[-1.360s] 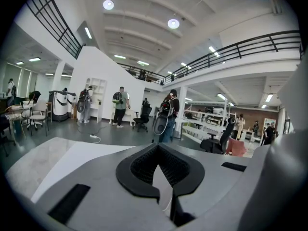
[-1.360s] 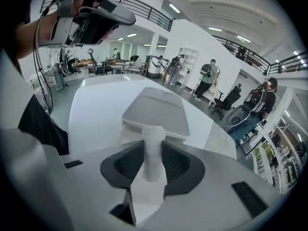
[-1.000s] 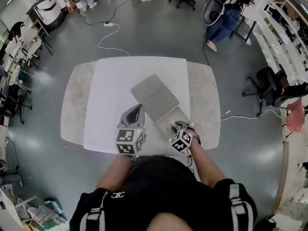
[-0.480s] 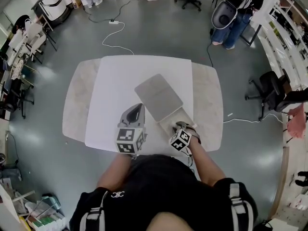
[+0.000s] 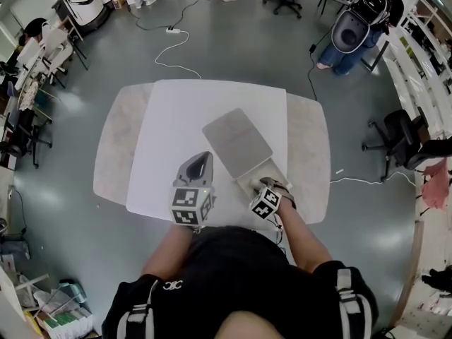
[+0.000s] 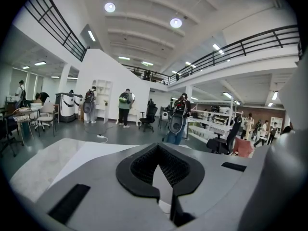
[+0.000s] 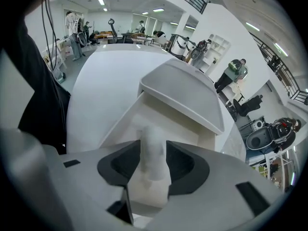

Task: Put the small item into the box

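— Item: where is it?

— Between the right tongs, over the box. It's a small pale lump. It shows blurred, so I can't make out its shape.

— Gripped?

— Those jaws are opening as we speak. It stands in the gap between the two black pads, and I can't see them pressing on it.

— And the box?

— White, with its lid thrown back and tilted up on the far side, and its tray open at the near side. The item sits at the near edge of that tray, above the opening.

— What about from overhead?

— Looking down, the box lies on the white surface, lid away from us. The right tongs are at the box's near end, over the tray. From up there the item is hidden under them.

— The other pair?

— The left tongs are to the left of the box, close to the near corner of the lid and not touching it. In their own view the left tongs have their jaws together at the tips with nothing in them. Only the pale surface shows through the small gap behind the tips.
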{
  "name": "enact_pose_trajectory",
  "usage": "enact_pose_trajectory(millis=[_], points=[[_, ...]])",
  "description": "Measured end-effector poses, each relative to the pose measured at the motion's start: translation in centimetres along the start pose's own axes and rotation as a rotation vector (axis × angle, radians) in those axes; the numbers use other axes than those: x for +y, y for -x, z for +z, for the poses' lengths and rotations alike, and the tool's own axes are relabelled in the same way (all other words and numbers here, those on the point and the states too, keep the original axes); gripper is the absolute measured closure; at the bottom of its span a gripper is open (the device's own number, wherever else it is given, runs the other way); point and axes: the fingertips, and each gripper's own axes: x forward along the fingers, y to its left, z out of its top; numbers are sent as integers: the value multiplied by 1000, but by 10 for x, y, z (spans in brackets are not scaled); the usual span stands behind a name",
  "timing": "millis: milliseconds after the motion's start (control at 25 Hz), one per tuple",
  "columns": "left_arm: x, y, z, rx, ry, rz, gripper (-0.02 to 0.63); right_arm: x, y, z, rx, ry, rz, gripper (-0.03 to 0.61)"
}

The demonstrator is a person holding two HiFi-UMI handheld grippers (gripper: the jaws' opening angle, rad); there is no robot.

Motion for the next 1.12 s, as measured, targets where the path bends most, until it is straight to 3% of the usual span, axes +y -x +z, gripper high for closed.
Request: enact_pose_trajectory(millis=[160,480,600,880,1120], points=[[2,2,-3,2,3,3,609,2,4,2,-14,-27,32,411],[5,5,-1,1,4,-21,608,-13,26,14,-70,-171,15,410],[-1,4,-2,2,-1,-39,609,-29,42,22,-149,-234,-62,412],[-21,-2,-2,5,-15,-97,608,-72,101,34,-400,-471,-256,536],[-44,-13,4,-2,-36,-160,608,-110,181,43,-646,-606,-448,563]])
